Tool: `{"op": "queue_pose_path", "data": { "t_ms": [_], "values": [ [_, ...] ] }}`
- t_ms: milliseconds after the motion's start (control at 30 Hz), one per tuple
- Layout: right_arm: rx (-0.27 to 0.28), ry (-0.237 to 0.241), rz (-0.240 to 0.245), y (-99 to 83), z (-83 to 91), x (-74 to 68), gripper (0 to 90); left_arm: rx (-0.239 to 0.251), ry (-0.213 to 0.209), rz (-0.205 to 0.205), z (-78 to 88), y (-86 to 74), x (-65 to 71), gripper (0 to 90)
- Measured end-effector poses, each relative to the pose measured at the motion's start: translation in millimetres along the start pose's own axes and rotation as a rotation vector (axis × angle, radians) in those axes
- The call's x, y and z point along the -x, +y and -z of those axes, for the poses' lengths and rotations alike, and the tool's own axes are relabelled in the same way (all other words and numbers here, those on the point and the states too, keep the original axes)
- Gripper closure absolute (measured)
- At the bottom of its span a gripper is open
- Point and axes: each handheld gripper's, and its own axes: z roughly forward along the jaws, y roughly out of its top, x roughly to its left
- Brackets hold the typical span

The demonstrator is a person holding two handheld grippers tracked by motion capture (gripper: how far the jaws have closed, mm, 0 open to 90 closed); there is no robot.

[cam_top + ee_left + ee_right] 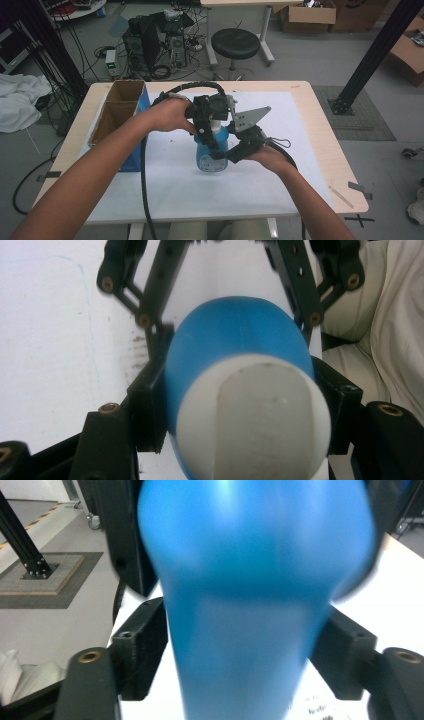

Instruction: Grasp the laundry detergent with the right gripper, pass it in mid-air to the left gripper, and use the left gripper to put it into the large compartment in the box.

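A blue bottle [212,155] with a white cap [250,415] stands upright on the white mat [300,150] in the middle of the table. My left gripper [211,136] comes in from the left over the top and is shut on the bottle's shoulder just under the cap, with both pads pressed against it in the left gripper view [245,405]. My right gripper [223,154] reaches in from the right at the bottle's body. In the right gripper view the blurred blue bottle [250,580] stands between its jaws [245,655], whose pads sit close beside it without pressing.
An open cardboard box [117,112] with a blue side stands at the table's left edge. Beyond the table are a black stool [235,45], a computer tower [150,42] with cables, and a slanted black post [370,60] at the right.
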Motion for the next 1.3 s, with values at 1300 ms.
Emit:
{"op": "queue_pose_path", "data": {
  "t_ms": [1300],
  "values": [
    [-0.502, -0.23, -0.227, -35.7, 139.1, -3.6, 15.8, -0.018, 0.267, 0.729, 68.1, -42.8, -31.1, 37.7]
  ]
}}
